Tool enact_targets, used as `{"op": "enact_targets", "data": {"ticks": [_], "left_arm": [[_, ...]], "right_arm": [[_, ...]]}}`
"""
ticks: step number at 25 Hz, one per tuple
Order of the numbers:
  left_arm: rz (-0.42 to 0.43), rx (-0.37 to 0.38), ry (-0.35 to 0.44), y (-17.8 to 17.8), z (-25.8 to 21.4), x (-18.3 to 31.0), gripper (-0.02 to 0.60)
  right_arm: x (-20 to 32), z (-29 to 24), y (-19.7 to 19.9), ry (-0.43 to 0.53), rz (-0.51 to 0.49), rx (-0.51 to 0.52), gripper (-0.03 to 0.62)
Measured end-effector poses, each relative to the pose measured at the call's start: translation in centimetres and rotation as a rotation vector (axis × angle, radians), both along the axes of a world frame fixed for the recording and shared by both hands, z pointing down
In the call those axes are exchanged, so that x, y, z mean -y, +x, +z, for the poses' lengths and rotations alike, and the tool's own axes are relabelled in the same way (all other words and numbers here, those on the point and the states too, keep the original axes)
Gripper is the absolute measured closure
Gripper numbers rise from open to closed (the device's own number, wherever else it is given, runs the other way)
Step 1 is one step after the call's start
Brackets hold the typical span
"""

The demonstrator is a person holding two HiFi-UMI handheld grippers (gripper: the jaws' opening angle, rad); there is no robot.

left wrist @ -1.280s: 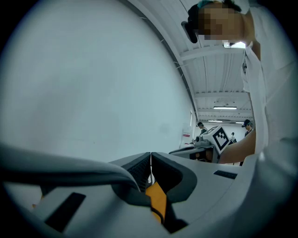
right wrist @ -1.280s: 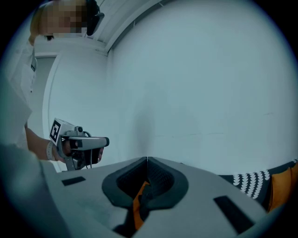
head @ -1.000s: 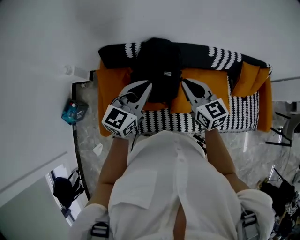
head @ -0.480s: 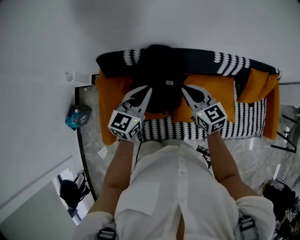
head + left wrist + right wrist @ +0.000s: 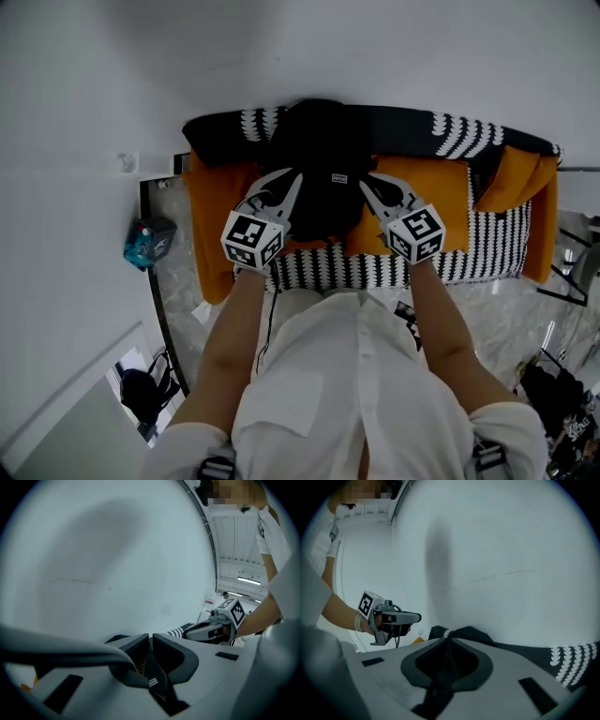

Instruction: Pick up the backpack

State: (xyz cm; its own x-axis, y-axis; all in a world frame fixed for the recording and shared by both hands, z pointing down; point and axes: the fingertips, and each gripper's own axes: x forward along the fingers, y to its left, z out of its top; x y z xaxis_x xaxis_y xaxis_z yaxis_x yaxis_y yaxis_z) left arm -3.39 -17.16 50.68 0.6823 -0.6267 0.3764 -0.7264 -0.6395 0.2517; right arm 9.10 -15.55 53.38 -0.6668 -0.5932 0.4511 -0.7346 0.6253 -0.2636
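A black backpack (image 5: 323, 159) stands upright against the back of an orange sofa (image 5: 427, 192). My left gripper (image 5: 294, 176) is at the backpack's left side, shut on a black strap (image 5: 151, 670) with a small label that runs between its jaws. At the backpack's right side is my right gripper (image 5: 365, 181); its jaws are opening, and a dark strap (image 5: 443, 677) still lies pinched between them. In the right gripper view the backpack's top (image 5: 471, 633) rises just past the jaws. Each gripper view shows the other gripper held level beside it.
A black throw with white marks (image 5: 450, 127) drapes the sofa's back and seat. An orange pillow (image 5: 516, 169) lies at the right end. The white wall is close behind. A blue bag (image 5: 148, 239) and a black bag (image 5: 136, 384) sit on the marble floor at left.
Both grippers have sunk towards the sofa seat, keeping the straps between their jaws. The backpack has come lower with them.
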Motion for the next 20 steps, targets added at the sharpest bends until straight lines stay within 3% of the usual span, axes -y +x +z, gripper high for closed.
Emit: {"op": "enact_targets", "data": {"ticks": [2, 13, 20], "left_arm": [[0.010, 0.016, -0.016, 0.1, 1.2, 1.0, 0.543], [0.024, 0.143, -0.134, 0.7, 8.9, 7.0, 0.311], [0.081, 0.241, -0.194, 0.9, 12.8, 9.4, 0.296]], "right_arm": [[1.1, 1.0, 0.0, -0.015, 0.000, -0.001, 0.522], [7.0, 8.6, 1.4, -0.146, 0.022, -0.031, 0.407], [9.3, 13.0, 3.1, -0.240, 0.048, -0.091, 0.364]]}}
